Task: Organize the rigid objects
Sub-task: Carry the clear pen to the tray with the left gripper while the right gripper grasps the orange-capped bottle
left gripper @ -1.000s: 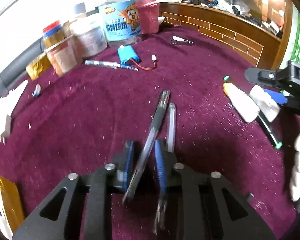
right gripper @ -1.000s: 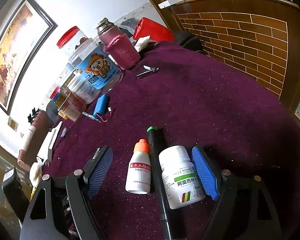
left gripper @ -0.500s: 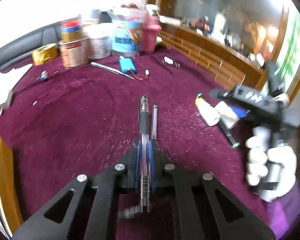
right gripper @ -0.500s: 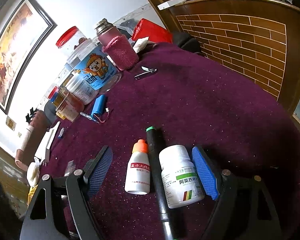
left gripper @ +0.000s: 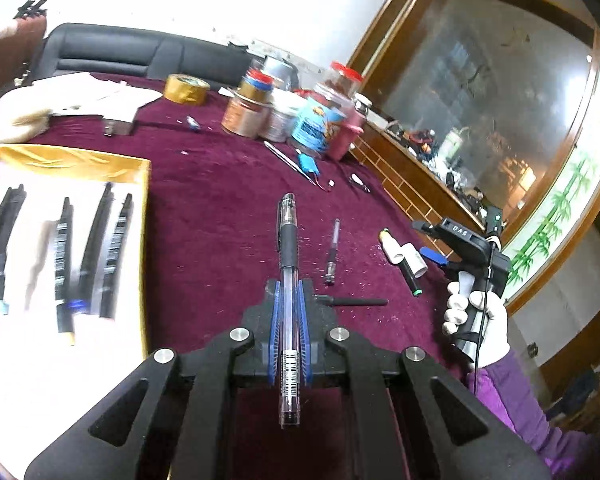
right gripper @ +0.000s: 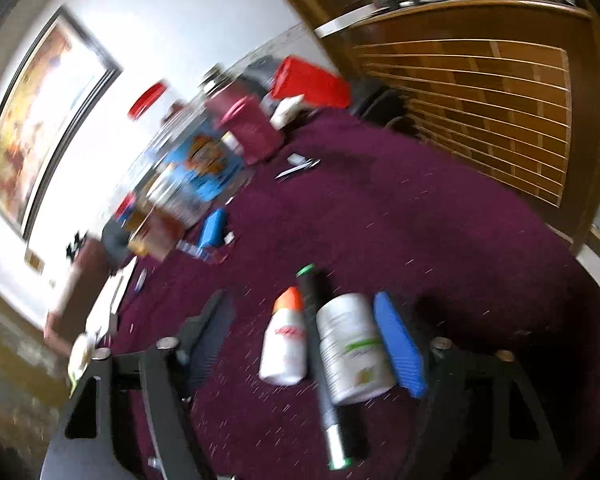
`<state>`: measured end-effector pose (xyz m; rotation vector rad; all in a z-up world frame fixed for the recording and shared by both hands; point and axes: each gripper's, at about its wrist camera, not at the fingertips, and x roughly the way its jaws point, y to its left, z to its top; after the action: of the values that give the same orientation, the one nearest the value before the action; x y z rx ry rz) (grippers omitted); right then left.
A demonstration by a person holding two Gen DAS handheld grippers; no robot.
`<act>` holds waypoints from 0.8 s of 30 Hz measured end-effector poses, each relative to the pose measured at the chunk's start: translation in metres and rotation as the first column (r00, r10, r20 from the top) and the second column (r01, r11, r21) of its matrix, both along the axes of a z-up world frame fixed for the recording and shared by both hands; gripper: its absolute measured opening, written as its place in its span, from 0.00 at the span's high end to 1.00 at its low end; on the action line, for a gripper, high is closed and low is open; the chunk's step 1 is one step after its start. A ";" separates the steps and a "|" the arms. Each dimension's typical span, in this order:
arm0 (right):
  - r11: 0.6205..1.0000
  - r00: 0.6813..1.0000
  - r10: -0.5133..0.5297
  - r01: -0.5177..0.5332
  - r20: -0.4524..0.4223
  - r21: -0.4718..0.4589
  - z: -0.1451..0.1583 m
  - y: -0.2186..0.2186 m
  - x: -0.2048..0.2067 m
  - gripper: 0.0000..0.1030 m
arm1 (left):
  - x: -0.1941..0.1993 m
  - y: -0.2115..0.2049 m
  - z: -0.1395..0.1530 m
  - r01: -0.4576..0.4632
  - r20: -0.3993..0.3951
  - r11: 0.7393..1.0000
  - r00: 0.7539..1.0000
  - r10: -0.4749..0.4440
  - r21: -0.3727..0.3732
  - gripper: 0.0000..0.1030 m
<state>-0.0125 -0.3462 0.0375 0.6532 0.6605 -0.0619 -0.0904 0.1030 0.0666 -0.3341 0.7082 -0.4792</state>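
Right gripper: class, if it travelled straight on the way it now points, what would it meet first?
Probably the white pill bottle, lying between the closing fingers of the right gripper beside a black marker and a small dropper bottle. Blur leaves depth uncertain.

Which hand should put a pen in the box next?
Left. The left gripper is already shut on a clear pen, beside the open box of pens. The right gripper is closing around two white bottles.

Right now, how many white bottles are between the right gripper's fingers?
2. The small orange-capped bottle lies left of the black marker; the wider white pill bottle lies right of it, beside the blue pad. None looks hidden.
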 end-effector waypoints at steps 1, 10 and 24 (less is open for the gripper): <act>0.999 1.000 0.030 -0.031 -0.008 -0.016 0.003 0.007 0.001 0.41 | -0.003 0.006 0.001 -0.007 0.004 1.000 1.000 0.007 -0.003 0.94; 0.955 0.966 0.207 -0.235 -0.157 -0.184 0.006 0.056 0.032 0.61 | -0.034 0.068 -0.001 -0.132 0.023 0.991 0.991 0.132 -0.021 0.94; 0.944 0.943 0.168 -0.238 -0.287 -0.231 -0.006 0.079 0.043 0.76 | -0.040 0.113 -0.027 -0.217 -0.042 0.973 0.976 0.214 -0.082 0.94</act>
<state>0.0309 -0.2676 0.0318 0.3183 0.9572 -0.0423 -0.1303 0.2165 0.0398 -0.4950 0.6753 -0.2986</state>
